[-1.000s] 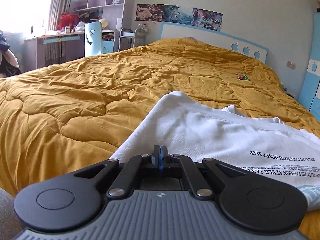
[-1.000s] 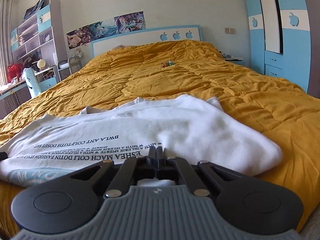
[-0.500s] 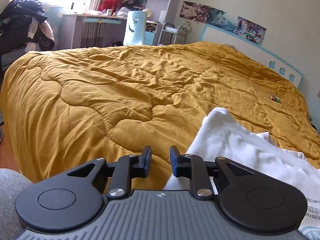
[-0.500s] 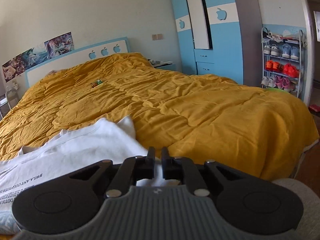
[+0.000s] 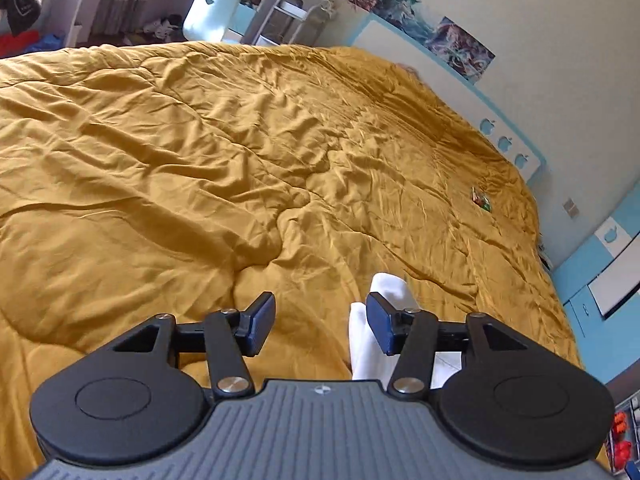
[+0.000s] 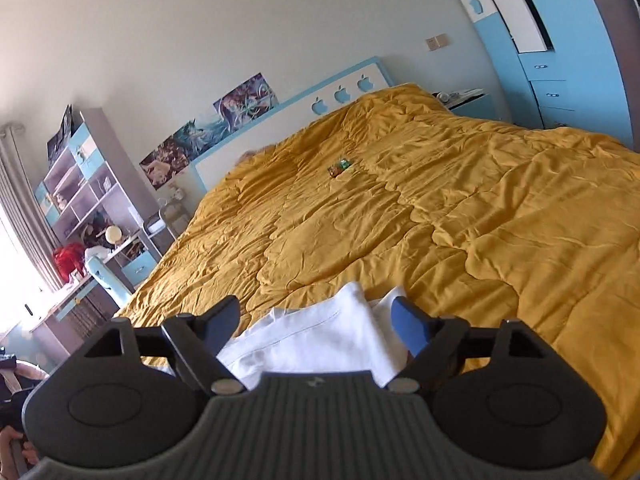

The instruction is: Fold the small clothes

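A white garment (image 6: 316,340) lies on the mustard quilt (image 6: 460,208) near the bed's front edge. In the right wrist view it shows as a folded white edge below my right gripper (image 6: 320,320), whose jaws are opening wide and press on nothing. In the left wrist view only a narrow white strip of the garment (image 5: 370,344) shows, beside the right fingertip of my left gripper (image 5: 320,322). That gripper's jaws are opening too, and only the quilt (image 5: 240,160) lies beyond the gap between them.
A small red and green object (image 6: 339,168) rests far up the bed, also seen as a small object (image 5: 480,199) in the left view. A blue headboard (image 6: 340,92), a shelf unit (image 6: 80,184), a light blue chair (image 5: 212,4) and a wardrobe (image 6: 560,40) ring the bed.
Both grippers went from shut on the white garment to open. Both lifted and rolled, and the garment now lies mostly under the grippers, out of sight.
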Action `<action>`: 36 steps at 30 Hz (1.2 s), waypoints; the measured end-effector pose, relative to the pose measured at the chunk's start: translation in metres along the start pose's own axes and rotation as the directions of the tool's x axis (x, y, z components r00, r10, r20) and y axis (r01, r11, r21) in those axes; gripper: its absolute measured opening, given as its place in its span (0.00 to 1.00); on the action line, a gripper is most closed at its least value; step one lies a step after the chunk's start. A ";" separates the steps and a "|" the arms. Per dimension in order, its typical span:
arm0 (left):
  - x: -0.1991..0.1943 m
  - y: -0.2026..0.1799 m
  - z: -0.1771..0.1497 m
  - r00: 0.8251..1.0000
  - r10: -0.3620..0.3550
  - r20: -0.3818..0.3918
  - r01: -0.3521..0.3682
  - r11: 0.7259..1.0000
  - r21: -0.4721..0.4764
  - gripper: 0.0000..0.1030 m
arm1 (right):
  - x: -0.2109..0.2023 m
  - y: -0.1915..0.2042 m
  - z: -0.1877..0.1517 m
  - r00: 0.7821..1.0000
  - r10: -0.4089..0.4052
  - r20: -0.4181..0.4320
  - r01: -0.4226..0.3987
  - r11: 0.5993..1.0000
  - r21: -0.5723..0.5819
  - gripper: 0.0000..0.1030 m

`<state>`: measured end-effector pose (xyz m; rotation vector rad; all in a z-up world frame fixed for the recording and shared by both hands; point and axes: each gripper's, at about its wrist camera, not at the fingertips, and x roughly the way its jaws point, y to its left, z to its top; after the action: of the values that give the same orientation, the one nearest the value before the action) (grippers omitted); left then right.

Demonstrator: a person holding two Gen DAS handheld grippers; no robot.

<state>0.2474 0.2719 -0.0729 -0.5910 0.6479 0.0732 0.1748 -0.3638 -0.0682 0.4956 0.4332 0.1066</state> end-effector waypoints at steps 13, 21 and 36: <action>0.119 -0.026 0.027 0.909 -0.192 -0.369 0.200 0.980 -0.016 0.58 | 0.186 0.010 0.038 0.930 -0.156 -0.333 0.109 0.982 -0.156 0.77; 0.149 -0.027 0.031 0.877 -0.199 -0.437 0.206 0.978 -0.034 0.58 | 0.273 -0.004 0.031 0.867 -0.151 -0.474 0.080 0.983 -0.166 0.69; 0.124 -0.058 0.047 0.920 -0.309 -0.242 0.322 0.947 0.012 0.06 | 0.253 -0.010 0.051 0.971 -0.016 -0.240 0.012 1.000 -0.019 0.03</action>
<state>0.3869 0.2347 -0.0872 -0.6533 0.7762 -0.3215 0.4258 -0.3440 -0.1281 0.4638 0.6728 0.1576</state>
